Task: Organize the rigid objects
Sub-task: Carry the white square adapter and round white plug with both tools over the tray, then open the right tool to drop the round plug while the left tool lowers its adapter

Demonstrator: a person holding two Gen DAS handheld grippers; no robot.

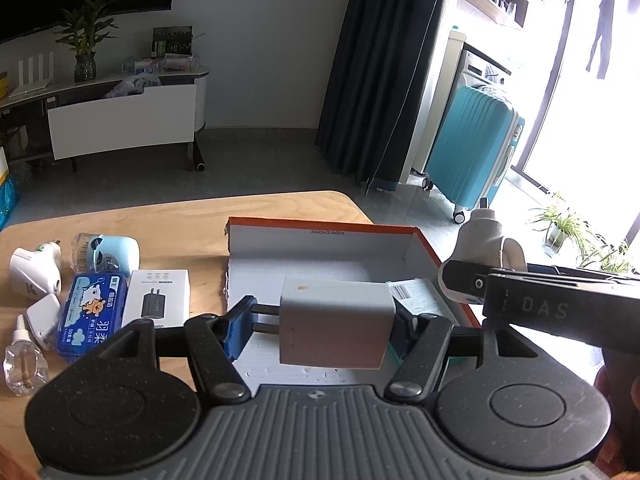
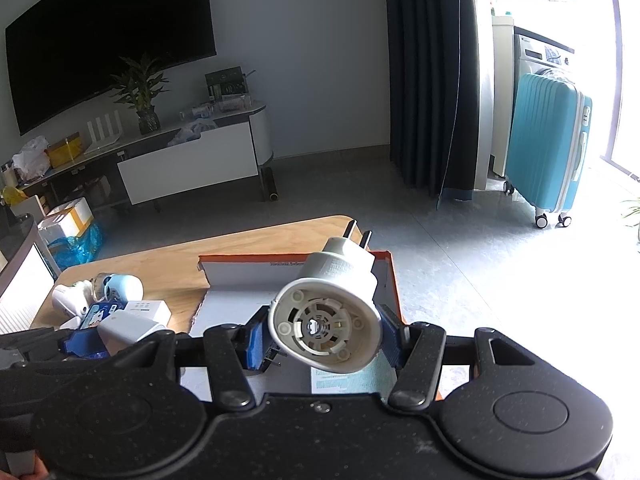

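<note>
My left gripper is shut on a white charger block, its two prongs pointing left, held over the open orange-rimmed cardboard box. My right gripper is shut on a white plug-in mosquito heater, its hollow round socket facing the camera and its prongs pointing away, above the same box. The right gripper with the heater shows at the right of the left wrist view. The charger appears at lower left in the right wrist view.
On the wooden table left of the box lie another white heater, a blue-capped bottle, a blue box, a white charger carton, a small white plug and a clear liquid refill bottle. Paper lies in the box.
</note>
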